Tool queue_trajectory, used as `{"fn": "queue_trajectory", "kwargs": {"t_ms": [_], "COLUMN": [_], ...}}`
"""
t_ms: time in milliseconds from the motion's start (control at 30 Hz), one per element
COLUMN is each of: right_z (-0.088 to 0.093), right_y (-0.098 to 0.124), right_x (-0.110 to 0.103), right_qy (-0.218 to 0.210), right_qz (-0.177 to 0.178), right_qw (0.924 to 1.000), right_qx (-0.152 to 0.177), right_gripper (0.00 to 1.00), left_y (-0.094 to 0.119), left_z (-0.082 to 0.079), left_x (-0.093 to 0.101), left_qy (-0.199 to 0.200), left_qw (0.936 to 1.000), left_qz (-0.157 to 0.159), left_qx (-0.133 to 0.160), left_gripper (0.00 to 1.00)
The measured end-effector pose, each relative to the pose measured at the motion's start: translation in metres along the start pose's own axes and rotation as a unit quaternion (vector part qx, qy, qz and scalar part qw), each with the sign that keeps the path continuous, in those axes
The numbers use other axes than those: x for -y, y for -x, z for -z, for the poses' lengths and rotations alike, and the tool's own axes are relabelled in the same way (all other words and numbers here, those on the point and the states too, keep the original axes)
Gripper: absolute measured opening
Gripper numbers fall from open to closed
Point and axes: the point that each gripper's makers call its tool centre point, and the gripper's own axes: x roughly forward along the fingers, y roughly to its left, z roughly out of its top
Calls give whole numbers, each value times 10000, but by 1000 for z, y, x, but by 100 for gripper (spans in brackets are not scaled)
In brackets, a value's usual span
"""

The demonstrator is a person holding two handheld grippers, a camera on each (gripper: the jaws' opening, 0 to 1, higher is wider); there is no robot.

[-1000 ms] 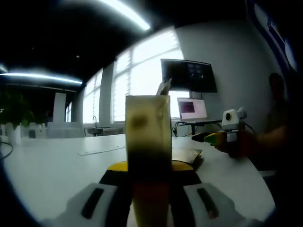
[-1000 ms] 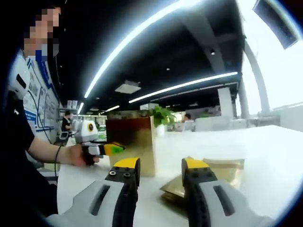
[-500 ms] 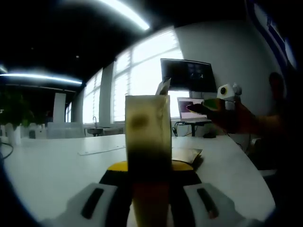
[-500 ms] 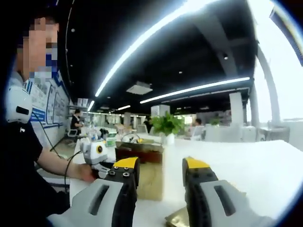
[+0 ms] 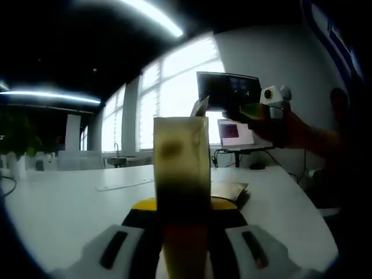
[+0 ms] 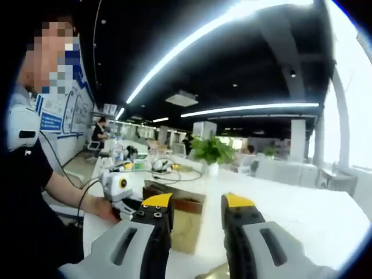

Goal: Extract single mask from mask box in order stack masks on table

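Left gripper (image 5: 185,212) clamping mask box (image 5: 181,174) upright on table (image 5: 70,203). Right gripper (image 6: 195,204) hovering above box top, jaws spread, gripping nothing. Extracted masks (image 5: 228,190) lying beside box; further extraction pending.

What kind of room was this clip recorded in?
Probably an open-plan office: a wall-mounted dark monitor, an open laptop on the long white table, and a potted green plant beyond.

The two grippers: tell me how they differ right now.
The left gripper is shut on the mask box; the right gripper is open and empty. The left sits low by the table; the right is raised above the box top. Both have yellow-tipped jaws.
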Motion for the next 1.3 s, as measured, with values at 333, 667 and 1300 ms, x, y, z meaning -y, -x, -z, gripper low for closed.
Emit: {"fn": "queue_trajectory", "kwargs": {"t_ms": [333,667,1300], "right_z": [-4,-12,-26], "right_y": [-12,-26,-49], "right_x": [-7,-25,-45], "right_qy": [284,870,1983], "right_qz": [-291,-769,-1790], "right_qw": [9987,9904,9501], "right_qx": [-319,-756,-1612], "right_gripper": [29,29,26], "left_y": [0,-1,-1], "left_z": [0,0,0], "left_x": [0,-1,-1], "left_qy": [-1,-10,-4], "left_qw": [10000,10000,10000], "left_qz": [-5,-6,4], "left_qx": [-3,-4,-4], "left_gripper": [31,31,31]}}
